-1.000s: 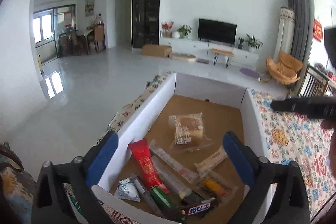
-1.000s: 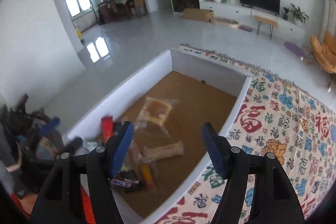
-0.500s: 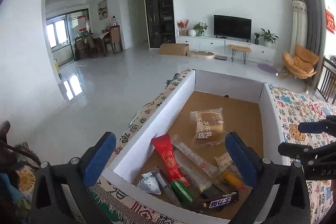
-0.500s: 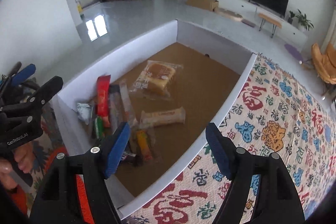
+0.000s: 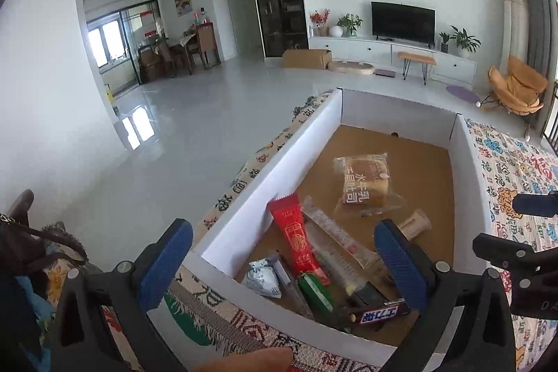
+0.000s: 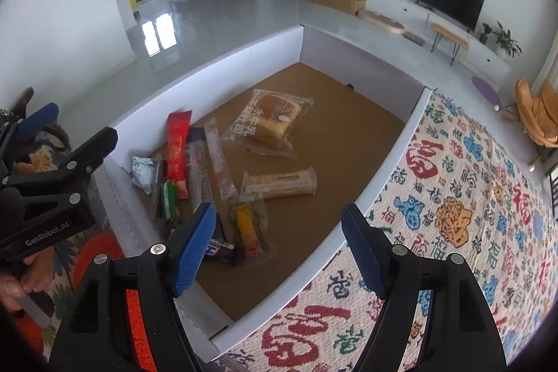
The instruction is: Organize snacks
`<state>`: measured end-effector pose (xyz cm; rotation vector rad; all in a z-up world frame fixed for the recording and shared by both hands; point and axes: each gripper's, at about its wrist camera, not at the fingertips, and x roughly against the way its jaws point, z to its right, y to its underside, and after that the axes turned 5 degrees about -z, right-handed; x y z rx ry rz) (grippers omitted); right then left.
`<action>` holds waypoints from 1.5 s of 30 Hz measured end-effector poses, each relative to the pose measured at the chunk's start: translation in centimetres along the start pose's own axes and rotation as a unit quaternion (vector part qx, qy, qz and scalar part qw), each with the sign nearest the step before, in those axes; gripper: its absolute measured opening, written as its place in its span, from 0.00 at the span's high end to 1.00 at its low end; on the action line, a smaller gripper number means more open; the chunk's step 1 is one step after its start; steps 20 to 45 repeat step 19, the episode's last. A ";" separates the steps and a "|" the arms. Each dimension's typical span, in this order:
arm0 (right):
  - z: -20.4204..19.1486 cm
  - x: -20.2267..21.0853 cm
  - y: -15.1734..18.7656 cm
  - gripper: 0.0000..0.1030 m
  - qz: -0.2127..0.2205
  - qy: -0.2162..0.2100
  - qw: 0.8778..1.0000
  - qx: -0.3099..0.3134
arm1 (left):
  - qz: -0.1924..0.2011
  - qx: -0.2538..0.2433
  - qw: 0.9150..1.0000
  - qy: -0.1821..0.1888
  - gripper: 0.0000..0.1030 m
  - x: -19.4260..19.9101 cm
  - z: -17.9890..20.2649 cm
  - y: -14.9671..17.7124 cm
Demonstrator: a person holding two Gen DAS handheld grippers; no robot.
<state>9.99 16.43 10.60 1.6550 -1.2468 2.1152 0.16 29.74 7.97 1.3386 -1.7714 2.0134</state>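
Claws both gape wide and hold nothing: the left gripper point(image 5: 282, 260) hangs over the near-left corner of the box point(image 5: 265, 176), the right gripper point(image 6: 279, 243) over its near-right rim. Snacks lie heaped at the near end. A red stick point(image 6: 177, 153) and a clear stick point(image 6: 219, 159) run lengthwise; a wafer pack point(image 6: 279, 185) lies crosswise. The bread point(image 6: 272, 122) sits mid-box, apart. The box rests on a patterned cloth point(image 6: 470, 215).

"GenRobot.AI" on the left gripper point(image 6: 52, 183), "水牛乳" on the toast packet point(image 5: 364, 185), "福" across the cloth point(image 6: 470, 197)
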 end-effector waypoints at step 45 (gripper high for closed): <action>-0.6 -0.8 -0.3 0.24 -0.006 0.005 1.000 0.003 | -0.045 0.012 0.998 0.032 0.00 -1.1 -0.4 0.3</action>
